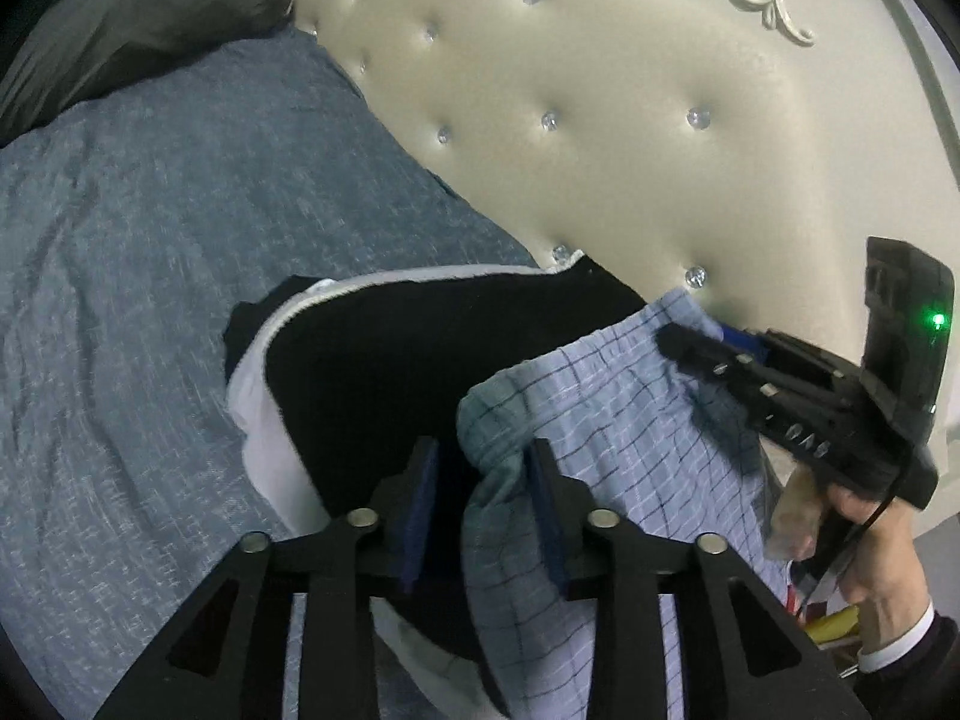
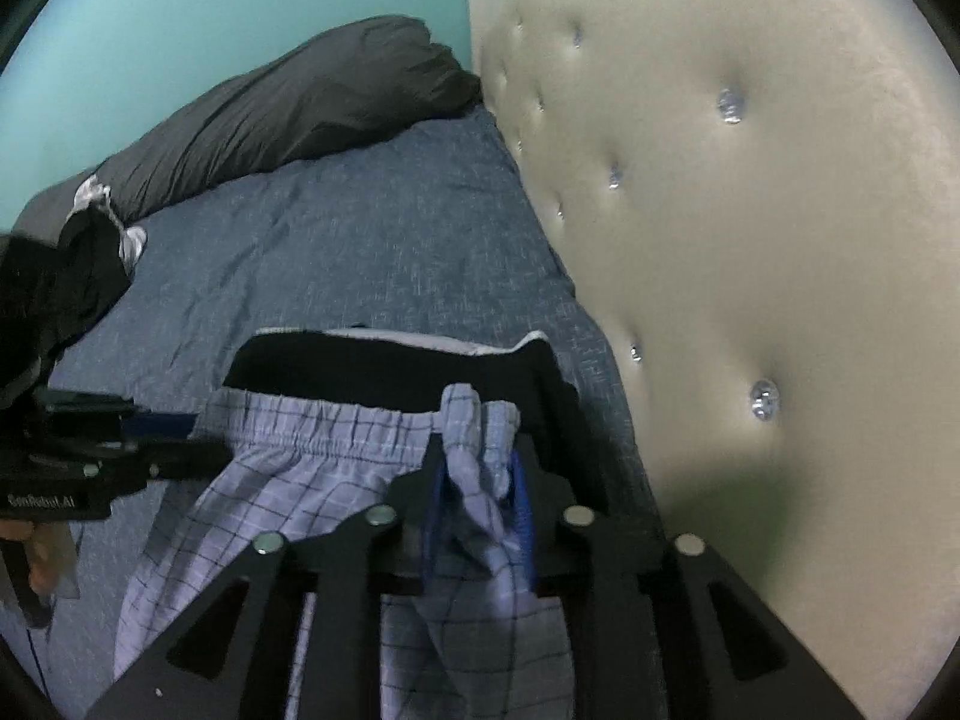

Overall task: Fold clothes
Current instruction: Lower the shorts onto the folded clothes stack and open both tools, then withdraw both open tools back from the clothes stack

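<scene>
Item: checked shorts (image 2: 312, 480), pale blue with dark grid, elastic waistband. They are hanging by the waistband between two hand-held grippers, over a folded black garment (image 1: 420, 354) with white edging that is lying on the blue bedspread (image 1: 150, 240), close to the cream tufted headboard (image 1: 660, 120).

Right gripper (image 2: 477, 474): it is clenching a bunched corner of the waistband between its blue pads, cloth filling the gap; this is sitting at about 6 o'clock in the right wrist view. Left gripper (image 1: 483, 480): it is nipping the other waistband end, though its jaws are standing somewhat apart, with the fabric pressed to the right pad only, so I judge the hold light. In the right wrist view it is reaching in from 9 o'clock.

Purpose, as I judge it: holding both ends is keeping the waistband spread, so the shorts can be laid flat or doubled over on the bed.

Surroundings: a dark grey pillow (image 2: 288, 108) is resting at 11 o'clock, a crumpled dark garment (image 2: 84, 264) at 9 o'clock, a teal wall (image 2: 210, 0) beyond.
</scene>
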`<state>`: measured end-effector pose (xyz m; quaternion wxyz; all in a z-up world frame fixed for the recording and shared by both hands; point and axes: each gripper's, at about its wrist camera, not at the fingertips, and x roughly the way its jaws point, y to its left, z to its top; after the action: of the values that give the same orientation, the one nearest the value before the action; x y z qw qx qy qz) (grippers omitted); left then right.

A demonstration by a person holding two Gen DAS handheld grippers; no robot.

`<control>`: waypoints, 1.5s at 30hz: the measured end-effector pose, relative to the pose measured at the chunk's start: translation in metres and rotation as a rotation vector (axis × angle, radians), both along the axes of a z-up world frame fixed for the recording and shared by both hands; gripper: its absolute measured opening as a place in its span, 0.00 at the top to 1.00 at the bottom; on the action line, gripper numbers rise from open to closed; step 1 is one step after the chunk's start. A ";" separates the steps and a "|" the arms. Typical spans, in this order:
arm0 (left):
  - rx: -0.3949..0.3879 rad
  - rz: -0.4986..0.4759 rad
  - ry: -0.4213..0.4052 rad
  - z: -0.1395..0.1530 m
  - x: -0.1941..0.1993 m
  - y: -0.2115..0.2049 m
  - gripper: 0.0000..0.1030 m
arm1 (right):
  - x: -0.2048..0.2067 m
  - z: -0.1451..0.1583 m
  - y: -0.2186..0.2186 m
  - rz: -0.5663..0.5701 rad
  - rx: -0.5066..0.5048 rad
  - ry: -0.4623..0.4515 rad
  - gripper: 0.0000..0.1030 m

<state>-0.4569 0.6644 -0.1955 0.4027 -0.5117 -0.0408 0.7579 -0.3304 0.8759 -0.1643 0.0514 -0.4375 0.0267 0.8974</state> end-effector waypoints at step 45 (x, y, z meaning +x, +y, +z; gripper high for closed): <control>-0.017 0.001 0.187 0.027 0.089 -0.042 0.25 | 0.139 0.018 0.027 -0.035 -0.359 0.143 0.83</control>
<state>-0.3683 0.6226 -0.1689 0.3999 -0.4422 0.0031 0.8029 -0.1909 0.9030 -0.1459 -0.0140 -0.3743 0.1973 0.9060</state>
